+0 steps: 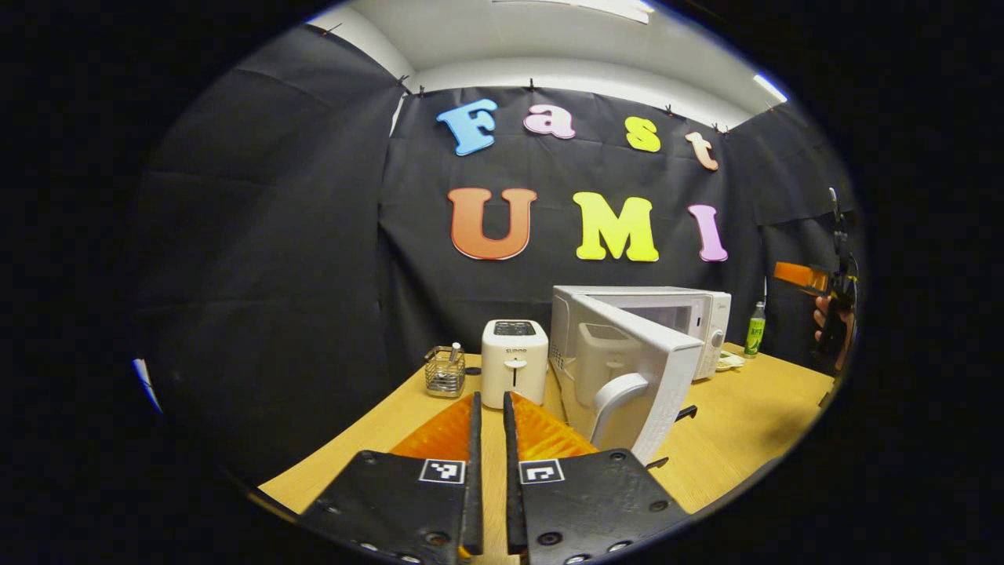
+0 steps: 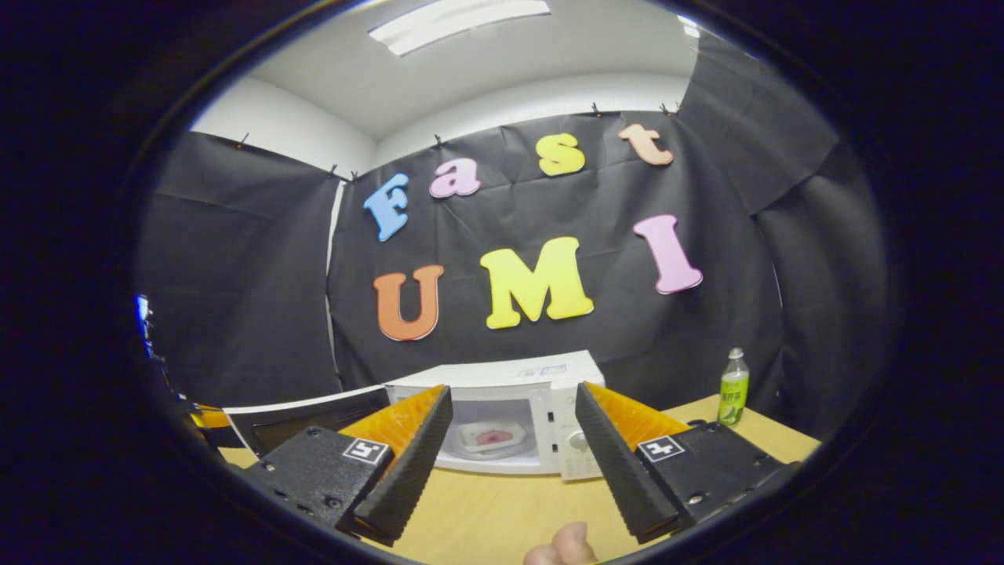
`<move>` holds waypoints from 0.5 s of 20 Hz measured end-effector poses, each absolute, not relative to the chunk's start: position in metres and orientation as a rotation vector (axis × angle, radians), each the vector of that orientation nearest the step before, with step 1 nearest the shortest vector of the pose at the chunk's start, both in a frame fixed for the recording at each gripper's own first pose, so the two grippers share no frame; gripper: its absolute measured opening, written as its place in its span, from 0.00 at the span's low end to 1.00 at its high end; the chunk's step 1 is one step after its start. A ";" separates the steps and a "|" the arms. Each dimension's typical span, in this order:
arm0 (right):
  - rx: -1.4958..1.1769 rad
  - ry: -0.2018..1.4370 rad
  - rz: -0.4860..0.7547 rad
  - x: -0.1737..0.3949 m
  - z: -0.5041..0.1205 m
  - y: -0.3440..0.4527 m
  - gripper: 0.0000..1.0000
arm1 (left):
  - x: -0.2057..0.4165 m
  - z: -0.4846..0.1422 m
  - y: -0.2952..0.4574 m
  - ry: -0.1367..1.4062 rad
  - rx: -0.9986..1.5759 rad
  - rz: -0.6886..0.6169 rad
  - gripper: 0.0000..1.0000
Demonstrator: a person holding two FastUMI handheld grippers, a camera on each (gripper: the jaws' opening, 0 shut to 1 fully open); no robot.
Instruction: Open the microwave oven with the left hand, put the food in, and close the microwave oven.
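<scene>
Standing on the wooden table (image 1: 737,439), the microwave oven (image 2: 502,392) has its door (image 1: 635,377) swung wide, and the food on its plate (image 2: 490,437) lies inside the cavity. Beside it stand a toaster (image 1: 514,361) and a green bottle (image 2: 733,388). The right gripper (image 2: 506,439) hangs spread apart and empty; the left gripper (image 1: 489,439) has its jaws nearly together, holding nothing.

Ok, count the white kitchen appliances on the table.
2: a toaster at the left and, right beside it, the microwave with its door open. Others may sit out of view.
</scene>
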State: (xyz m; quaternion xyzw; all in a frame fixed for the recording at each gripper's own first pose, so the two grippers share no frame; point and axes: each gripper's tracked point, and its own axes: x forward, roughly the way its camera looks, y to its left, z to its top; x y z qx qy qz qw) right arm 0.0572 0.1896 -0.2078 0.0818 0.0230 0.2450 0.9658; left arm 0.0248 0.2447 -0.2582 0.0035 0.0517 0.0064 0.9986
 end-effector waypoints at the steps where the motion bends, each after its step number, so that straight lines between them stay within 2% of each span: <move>1: 0.165 0.045 0.497 0.048 -0.201 0.177 1.00 | 0.032 -0.266 0.233 0.111 0.015 -0.035 0.02; 4: 0.148 0.055 0.527 0.023 -0.186 0.147 1.00 | 0.048 -0.277 0.219 0.121 0.026 -0.098 0.00; 7: 0.107 0.062 0.502 0.002 -0.176 0.116 1.00 | 0.068 -0.285 0.207 0.123 0.003 -0.149 0.01; 8: 0.092 0.058 0.487 -0.001 -0.172 0.107 0.91 | 0.068 -0.286 0.200 0.120 -0.013 -0.176 0.00; 10: 0.071 0.062 0.448 -0.005 -0.174 0.089 0.91 | 0.065 -0.286 0.180 0.114 -0.053 -0.243 0.00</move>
